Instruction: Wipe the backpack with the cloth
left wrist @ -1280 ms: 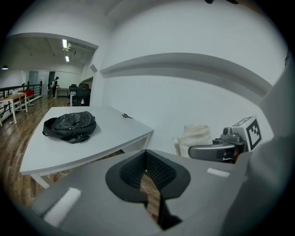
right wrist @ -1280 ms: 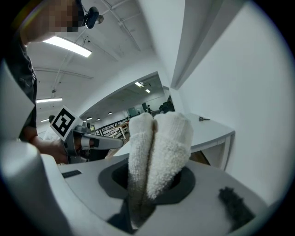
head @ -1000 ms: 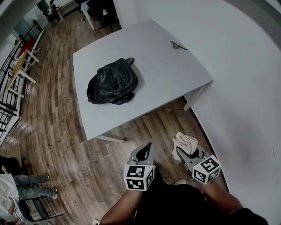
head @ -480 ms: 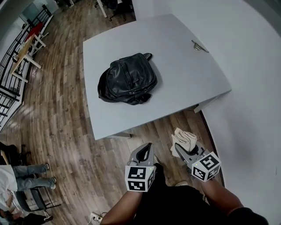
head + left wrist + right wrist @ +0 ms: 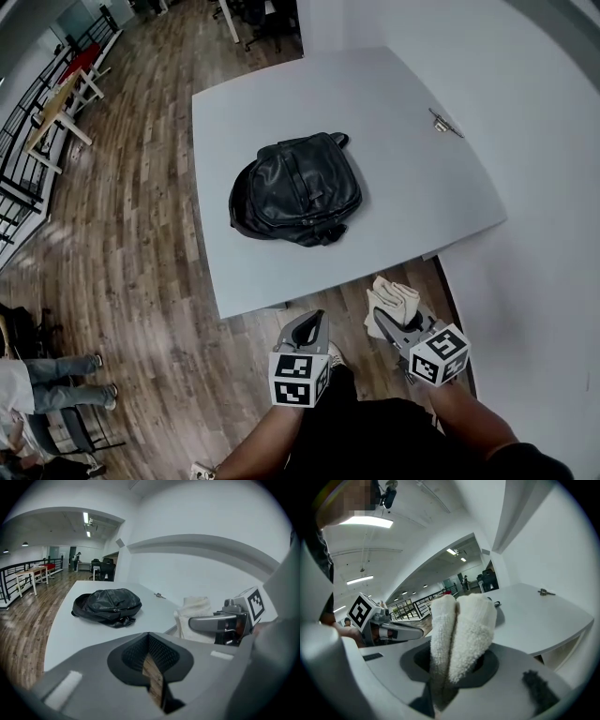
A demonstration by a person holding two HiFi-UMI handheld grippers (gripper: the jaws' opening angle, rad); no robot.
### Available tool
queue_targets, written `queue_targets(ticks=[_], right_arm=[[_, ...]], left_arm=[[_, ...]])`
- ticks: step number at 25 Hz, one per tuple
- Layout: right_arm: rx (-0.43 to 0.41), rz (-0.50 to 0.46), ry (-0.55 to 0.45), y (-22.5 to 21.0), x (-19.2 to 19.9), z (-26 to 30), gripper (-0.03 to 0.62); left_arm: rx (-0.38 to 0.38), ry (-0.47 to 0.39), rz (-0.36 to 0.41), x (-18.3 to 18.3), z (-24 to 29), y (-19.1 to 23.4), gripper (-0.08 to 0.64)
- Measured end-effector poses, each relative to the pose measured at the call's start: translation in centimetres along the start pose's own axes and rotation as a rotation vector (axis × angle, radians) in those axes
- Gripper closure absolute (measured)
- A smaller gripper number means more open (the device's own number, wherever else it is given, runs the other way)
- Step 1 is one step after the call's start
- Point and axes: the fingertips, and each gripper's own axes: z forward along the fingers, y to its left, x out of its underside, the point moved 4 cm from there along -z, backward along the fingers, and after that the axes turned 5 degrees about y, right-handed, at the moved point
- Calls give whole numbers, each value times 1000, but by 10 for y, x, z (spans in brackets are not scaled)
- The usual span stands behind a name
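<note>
A black leather backpack (image 5: 296, 189) lies flat near the middle of the grey table (image 5: 412, 178); the left gripper view shows the backpack (image 5: 108, 604) ahead on the tabletop. My right gripper (image 5: 384, 323) is shut on a folded cream cloth (image 5: 393, 302), which stands up between the jaws as a thick fold of cloth (image 5: 461, 634). My left gripper (image 5: 309, 330) is shut with nothing in it. Both grippers hang over the wooden floor, short of the table's near edge.
A small bunch of keys (image 5: 444, 123) lies near the table's right edge, next to the white wall (image 5: 544, 187). Wooden floor (image 5: 122, 253) lies to the left, with railings, other desks and a seated person's legs (image 5: 56, 394) at the far left.
The view has shifted: the table and backpack now sit lower and further right in the head view, closer to the grippers. Both grippers keep their pose; the cloth stays held.
</note>
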Motion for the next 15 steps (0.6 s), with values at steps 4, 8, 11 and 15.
queue_targets(ticks=[4,8,11,15], right_arm=[[-5,-4,19,5,-10,20,503],[-11,-16,28,15,-21,35,503],[-15,-34,38,25,-27,40,503],[-14,-69,65,36,-30,43,503]], left_arm=[[10,-3,5,-9,-2,20,552],[51,29,23,-11,-1,28,552],[73,48,42,-11,-5,32,552],[81,52,56,-9,-14,37,552]])
